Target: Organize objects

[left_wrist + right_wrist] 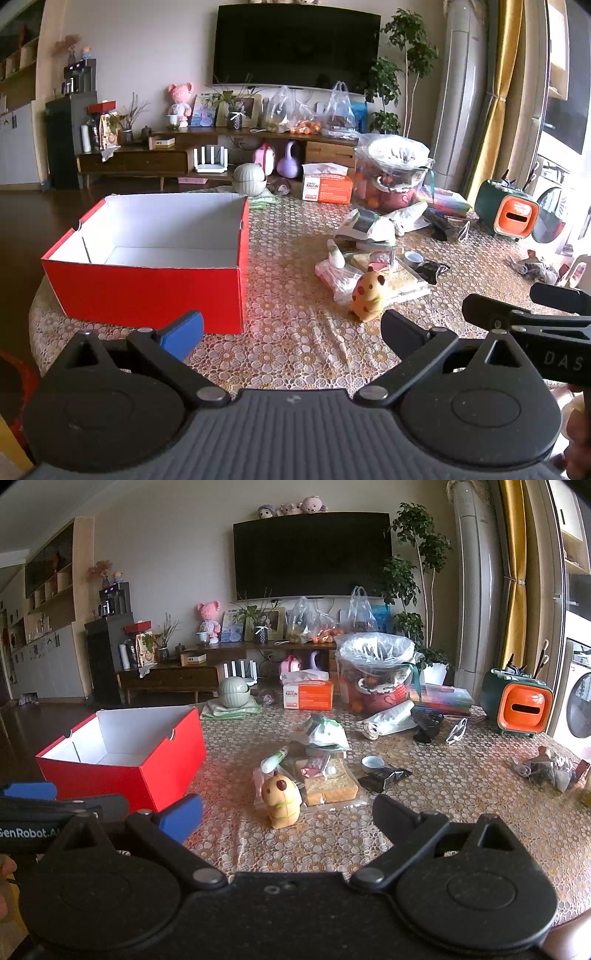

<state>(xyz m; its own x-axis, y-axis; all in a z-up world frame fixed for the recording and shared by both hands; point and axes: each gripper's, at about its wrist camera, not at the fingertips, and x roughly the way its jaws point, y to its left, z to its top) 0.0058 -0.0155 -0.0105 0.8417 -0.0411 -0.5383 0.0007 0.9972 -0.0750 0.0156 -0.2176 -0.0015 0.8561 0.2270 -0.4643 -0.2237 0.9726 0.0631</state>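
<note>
Both grippers, left gripper (291, 326) and right gripper (288, 812), hover spread and empty; the red box (147, 291) sits open, probably to receive the capybara toy (280, 799).

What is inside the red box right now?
Nothing shows inside the red box: only bare white walls and part of the floor. Its near wall hides the front floor strip in both views.

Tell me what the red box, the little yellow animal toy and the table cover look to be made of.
Red box: likely cardboard, matte red outside, white inside; thin folded walls with notched corners.
Yellow animal toy: probably soft rubber or vinyl, smooth with a slight sheen and rounded moulded shape; can't confirm.
Table cover: seems a lace-patterned cloth under clear plastic, or printed vinyl; it shows glossy reflections and wrinkles.
</note>
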